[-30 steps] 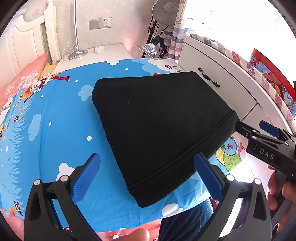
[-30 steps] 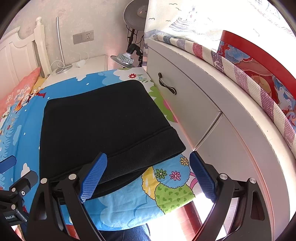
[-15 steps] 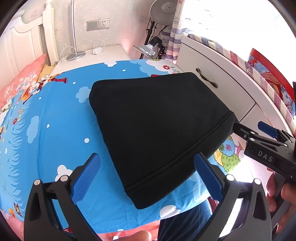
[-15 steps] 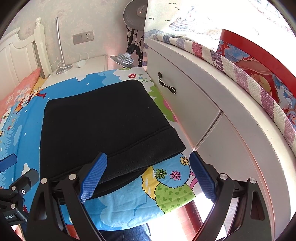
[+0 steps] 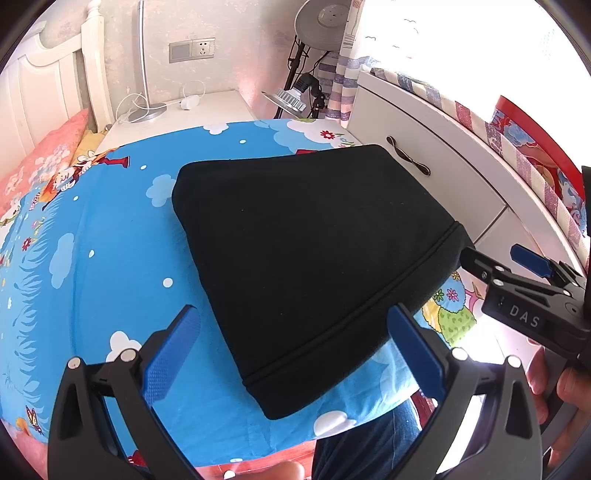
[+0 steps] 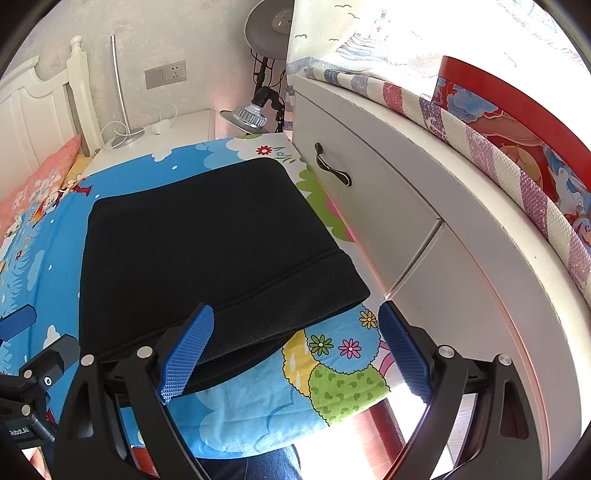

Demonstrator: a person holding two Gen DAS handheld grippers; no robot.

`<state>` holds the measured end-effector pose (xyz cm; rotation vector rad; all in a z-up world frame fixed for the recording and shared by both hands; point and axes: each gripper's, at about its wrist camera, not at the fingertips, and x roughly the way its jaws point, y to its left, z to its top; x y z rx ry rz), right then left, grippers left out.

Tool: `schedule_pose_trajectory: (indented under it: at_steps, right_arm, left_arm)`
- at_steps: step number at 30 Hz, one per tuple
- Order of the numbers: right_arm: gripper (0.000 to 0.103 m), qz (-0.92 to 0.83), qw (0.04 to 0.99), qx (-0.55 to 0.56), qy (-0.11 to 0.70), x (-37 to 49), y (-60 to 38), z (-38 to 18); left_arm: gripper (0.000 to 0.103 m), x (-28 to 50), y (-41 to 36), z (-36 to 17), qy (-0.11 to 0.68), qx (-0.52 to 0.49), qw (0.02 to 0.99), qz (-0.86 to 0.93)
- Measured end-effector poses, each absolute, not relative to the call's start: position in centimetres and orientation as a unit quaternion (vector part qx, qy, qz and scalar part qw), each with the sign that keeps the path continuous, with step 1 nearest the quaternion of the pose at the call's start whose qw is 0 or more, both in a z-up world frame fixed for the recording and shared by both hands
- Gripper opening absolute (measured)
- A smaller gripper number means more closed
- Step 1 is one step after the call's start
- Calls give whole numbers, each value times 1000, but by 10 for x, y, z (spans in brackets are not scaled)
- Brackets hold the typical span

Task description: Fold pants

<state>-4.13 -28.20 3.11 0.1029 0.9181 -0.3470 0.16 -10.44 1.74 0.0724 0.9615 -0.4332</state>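
Black pants [image 5: 314,258] lie folded into a thick, flat rectangle on the blue cartoon-print bedsheet [image 5: 110,258], near the bed's front edge. My left gripper [image 5: 295,350] hovers open above the near corner of the pile, with nothing between its blue pads. The right gripper [image 6: 295,354] is also open, above the pants' [image 6: 207,251] right front corner and the flowered patch of the sheet [image 6: 332,369]; its pads touch nothing. In the left wrist view the right gripper [image 5: 506,264] shows at the far right edge, held by a hand [image 5: 561,406].
A white drawer unit [image 6: 388,221] with a dark handle stands close along the right side of the bed. A white nightstand [image 5: 184,114] with a lamp and cables, a fan [image 5: 325,22] and a headboard [image 5: 44,92] are at the back. A pink pillow [image 5: 40,162] lies far left.
None of note: both grippers stay open in place and the folded pants lie still; the left view shifted only slightly.
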Motion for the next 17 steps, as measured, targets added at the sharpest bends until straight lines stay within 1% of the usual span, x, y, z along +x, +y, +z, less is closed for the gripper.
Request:
schedule_pose_trajectory:
  at_steps: [5,8,12,15,17]
  right_arm:
    - [87,-167,880,52,442,-42,-284,29]
    - [87,-166,882,58,438,-44,-286,29]
    - [88,-161,888,67,426,-45,-288,31]
    - [88,-150,900,84,402,-45,-288,35]
    - [88,-141,906,96,387,-43,-288,37]
  left_arm:
    - [101,3,-106,17,458,29,863,-212]
    - [101,0,-111,19,437,31,869,-228]
    - [101,4,-117,20,433,18,863,-261]
    - [101,3,-83,32,414,-16,873,-257]
    - [101,1,-26,39,390,-52,900,-189]
